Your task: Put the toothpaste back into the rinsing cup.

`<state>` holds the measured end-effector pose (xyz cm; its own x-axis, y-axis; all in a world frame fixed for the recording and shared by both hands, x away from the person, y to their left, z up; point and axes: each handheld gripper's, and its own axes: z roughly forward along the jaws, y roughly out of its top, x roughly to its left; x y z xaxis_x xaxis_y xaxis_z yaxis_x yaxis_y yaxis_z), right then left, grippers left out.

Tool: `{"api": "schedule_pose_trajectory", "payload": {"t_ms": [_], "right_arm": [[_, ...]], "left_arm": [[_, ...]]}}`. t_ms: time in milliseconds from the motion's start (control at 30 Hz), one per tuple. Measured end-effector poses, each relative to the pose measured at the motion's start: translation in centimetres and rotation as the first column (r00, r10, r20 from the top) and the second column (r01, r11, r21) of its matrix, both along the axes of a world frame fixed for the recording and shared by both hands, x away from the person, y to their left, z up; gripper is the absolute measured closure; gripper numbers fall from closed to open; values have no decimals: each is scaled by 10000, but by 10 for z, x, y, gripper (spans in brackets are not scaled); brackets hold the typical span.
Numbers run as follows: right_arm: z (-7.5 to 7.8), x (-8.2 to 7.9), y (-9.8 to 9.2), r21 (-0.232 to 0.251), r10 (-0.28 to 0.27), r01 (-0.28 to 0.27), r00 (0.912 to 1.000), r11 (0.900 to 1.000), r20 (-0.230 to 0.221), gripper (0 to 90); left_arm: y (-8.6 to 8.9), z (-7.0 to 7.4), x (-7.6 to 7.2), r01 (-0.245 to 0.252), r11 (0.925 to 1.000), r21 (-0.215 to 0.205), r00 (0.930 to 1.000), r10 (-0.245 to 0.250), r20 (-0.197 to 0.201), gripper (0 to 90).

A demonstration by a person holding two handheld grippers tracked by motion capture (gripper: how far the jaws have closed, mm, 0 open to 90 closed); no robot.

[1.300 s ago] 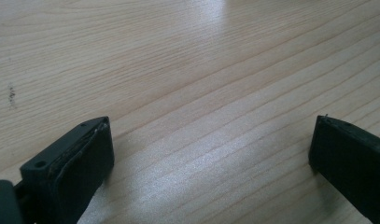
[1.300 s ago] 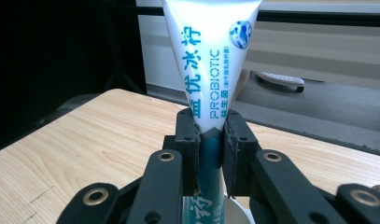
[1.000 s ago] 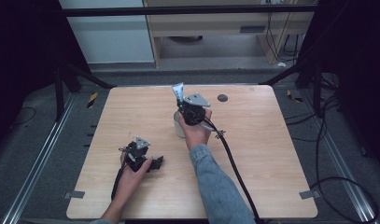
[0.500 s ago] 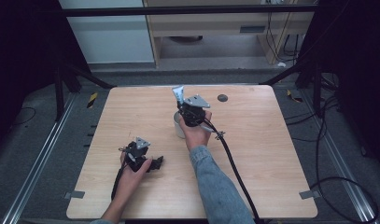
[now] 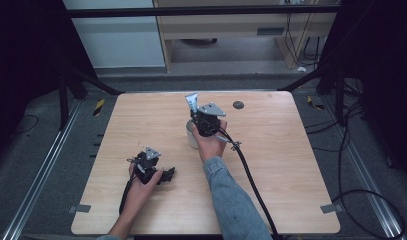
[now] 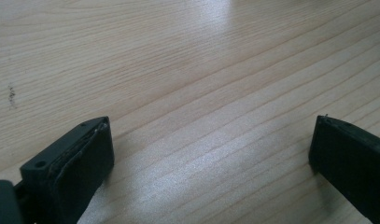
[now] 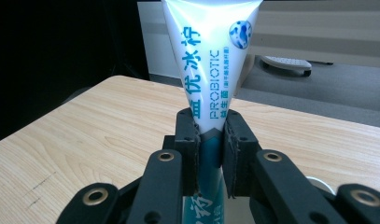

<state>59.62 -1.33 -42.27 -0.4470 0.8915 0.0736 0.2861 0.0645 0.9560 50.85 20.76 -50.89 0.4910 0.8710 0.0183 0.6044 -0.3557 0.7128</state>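
The right hand (image 5: 209,144) reaches forward over the white cup (image 5: 192,135); its right gripper (image 7: 210,140) clamps a toothpaste tube (image 7: 210,70) upright (crimped end up) above that cup, whose inside is hidden; the left gripper (image 6: 211,154) rests on the table (image 5: 291,165) nearer the person than the cup, jaws wide apart, holding nothing.

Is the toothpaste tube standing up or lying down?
Standing up: the right claw pinches the toothpaste tube, crimped end up.
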Motion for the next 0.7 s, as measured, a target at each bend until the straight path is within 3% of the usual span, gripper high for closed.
{"api": "schedule_pose_trajectory", "payload": {"t_ms": [700], "right_arm": [[-8,3,-3,146,-50,56,9992,9999,-394,779]], "left_arm": [[0,0,0,0,10000,5,10000,0,-4,0]]}}
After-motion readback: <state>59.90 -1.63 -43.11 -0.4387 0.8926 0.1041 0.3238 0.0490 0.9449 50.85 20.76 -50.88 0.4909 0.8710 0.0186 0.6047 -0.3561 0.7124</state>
